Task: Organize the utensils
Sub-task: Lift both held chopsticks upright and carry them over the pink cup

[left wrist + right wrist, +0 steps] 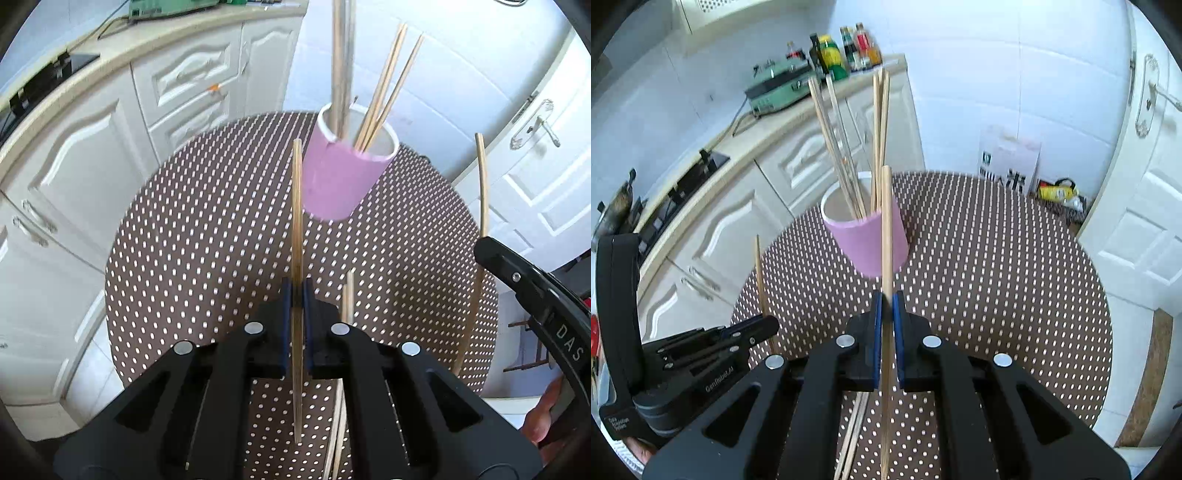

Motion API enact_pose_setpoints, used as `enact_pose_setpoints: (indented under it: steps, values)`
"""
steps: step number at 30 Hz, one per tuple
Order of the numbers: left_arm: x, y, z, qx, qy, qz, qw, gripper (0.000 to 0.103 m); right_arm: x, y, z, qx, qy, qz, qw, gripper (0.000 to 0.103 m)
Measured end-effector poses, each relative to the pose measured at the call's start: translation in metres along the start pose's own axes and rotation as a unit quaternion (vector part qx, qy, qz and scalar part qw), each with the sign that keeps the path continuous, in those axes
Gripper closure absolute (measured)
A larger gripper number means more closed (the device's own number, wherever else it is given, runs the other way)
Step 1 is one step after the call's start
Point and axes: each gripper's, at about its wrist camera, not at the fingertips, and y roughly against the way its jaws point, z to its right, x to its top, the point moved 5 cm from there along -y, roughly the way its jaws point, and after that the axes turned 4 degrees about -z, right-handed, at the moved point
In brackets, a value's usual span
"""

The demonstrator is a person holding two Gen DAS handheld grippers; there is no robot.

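Observation:
A pink cup (340, 177) stands on the round dotted table (207, 221) and holds several wooden chopsticks (384, 85). My left gripper (297, 291) is shut on one upright chopstick (297, 206), in front of the cup. My right gripper (887, 299) is shut on another upright chopstick (886, 221), also in front of the cup (868, 236). The right gripper (532, 288) with its chopstick (482, 184) shows at the right of the left wrist view. The left gripper (753, 330) shows at the left of the right wrist view. Two more chopsticks (343, 387) lie on the table beneath the grippers.
White kitchen cabinets (110, 155) and a counter with a green appliance (779, 88) and bottles (849, 48) stand left of the table. A white door (1145, 184) is at the right. Bags (1056, 192) sit on the floor behind the table.

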Motion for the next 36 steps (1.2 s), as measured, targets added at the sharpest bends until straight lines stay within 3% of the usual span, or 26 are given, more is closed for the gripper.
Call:
enact_pose_setpoints:
  steps: [5, 15, 29, 36]
  values:
    - [0.02, 0.027, 0.012, 0.018, -0.015, 0.058, 0.998, 0.097, 0.016, 0.014, 0.002, -0.002, -0.004, 0.034, 0.999, 0.098]
    - [0.052, 0.068, 0.03, 0.017, -0.024, 0.125, 0.9917, 0.097, 0.055, 0.04, 0.006, 0.007, -0.012, 0.1, 0.995, 0.098]
    - [0.094, 0.106, 0.054, -0.003, -0.07, 0.159, 0.9848, 0.097, 0.106, 0.061, 0.007, 0.008, -0.009, 0.167, 0.986, 0.098]
    - [0.122, 0.112, 0.051, -0.016, -0.057, 0.161, 0.9852, 0.097, 0.134, 0.058, 0.01, 0.013, -0.022, 0.19, 0.982, 0.098]
